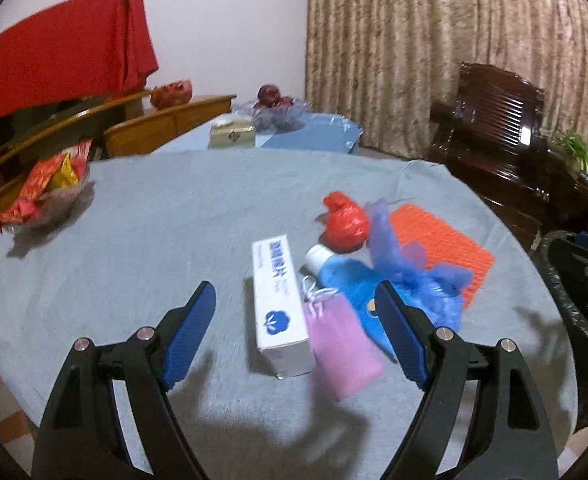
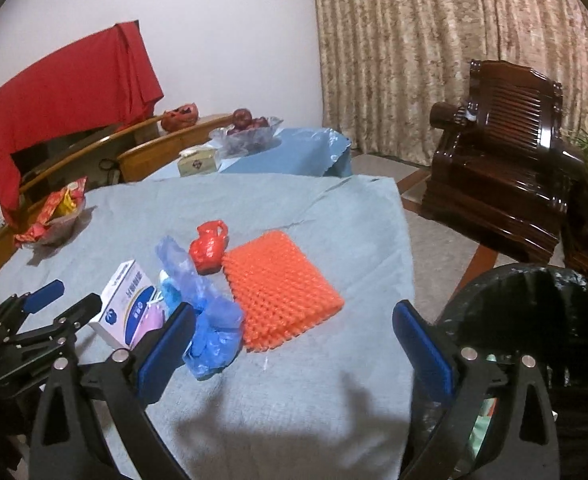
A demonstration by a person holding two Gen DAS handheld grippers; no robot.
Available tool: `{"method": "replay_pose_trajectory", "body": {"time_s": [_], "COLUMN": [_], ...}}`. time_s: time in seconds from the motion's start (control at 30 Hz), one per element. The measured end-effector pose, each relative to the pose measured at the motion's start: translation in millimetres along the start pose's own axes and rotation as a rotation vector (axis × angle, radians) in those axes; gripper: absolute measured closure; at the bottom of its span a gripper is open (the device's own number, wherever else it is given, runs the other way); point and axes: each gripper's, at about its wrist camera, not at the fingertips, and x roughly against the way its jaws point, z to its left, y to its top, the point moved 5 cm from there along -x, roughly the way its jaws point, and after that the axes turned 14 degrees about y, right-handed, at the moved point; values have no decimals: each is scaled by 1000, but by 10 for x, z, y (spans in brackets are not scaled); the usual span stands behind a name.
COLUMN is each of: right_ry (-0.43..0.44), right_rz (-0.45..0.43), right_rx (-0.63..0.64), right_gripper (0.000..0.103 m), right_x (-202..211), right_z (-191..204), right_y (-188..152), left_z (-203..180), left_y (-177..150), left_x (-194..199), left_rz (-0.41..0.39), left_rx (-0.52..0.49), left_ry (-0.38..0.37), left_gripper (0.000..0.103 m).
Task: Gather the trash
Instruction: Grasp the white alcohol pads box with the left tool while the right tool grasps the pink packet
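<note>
table: round, under a grey-blue cloth [image 1: 141, 240]; trash sits in one cluster right of centre.
left gripper [image 1: 296, 294]: jaws wide apart, nothing between the pads; hovers over the near side of the cluster, white box and pink pouch lying in the gap beyond the fingertips. also seen at the left edge of the right wrist view.
right gripper [image 2: 294, 320]: jaws wide apart, empty; the left blue pad sits in front of the blue bag, the right pad in front of the bin's rim.
white box [image 1: 279, 304]: long carton lying flat, end toward the camera; blue cotton-flower logo on the near part of its top, blue chinese characters along it, too blurred to read.
pink pouch [image 1: 340, 344]: drawstring type, touching the box's right side.
blue tube [image 1: 346, 276]: white cap, lying just right of the box, partly under the blue bag.
blue bag [image 2: 209, 320]: crumpled thin plastic, overlapping the mat's left edge.
red bag [image 2: 209, 246]: knotted plastic, at the far side of the cluster.
orange mat [image 2: 281, 292]: bumpy square, flat on the cloth, rightmost item.
bin [image 2: 534, 312]: black liner, off the table's near right edge.
far left: bowl of red and yellow packets [image 1: 49, 192], print unreadable.
</note>
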Motion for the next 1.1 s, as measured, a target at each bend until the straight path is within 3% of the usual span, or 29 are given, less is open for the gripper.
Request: {"method": "replay_pose_trajectory", "body": {"time_s": [0.27,0.4,0.47,0.63,1.1], "right_ry": [-14,-9,-5,12,115], "right_rz": [26,36,40,47,65], "right_rx": [-1,-6,-1,12,55], "right_gripper": [6,6,6,6,7], "right_x": [-123,-178,-207,-267,-508], "right_z": [-19,-17,2,81,591], "right_y": [-66,-73,-72,-70,-81], "left_z": [-42,-58,-56,-44,338], "left_y": [-138,-155,-157,-176,-217], "left_x": [-260,-360,-418,-462,-197], "left_rz": [42,61,76,96,63], "left_rx": [7,15,20,32,45], "left_ry": [16,19,12,-9,32], "left_gripper": [24,30,35,72,73]}}
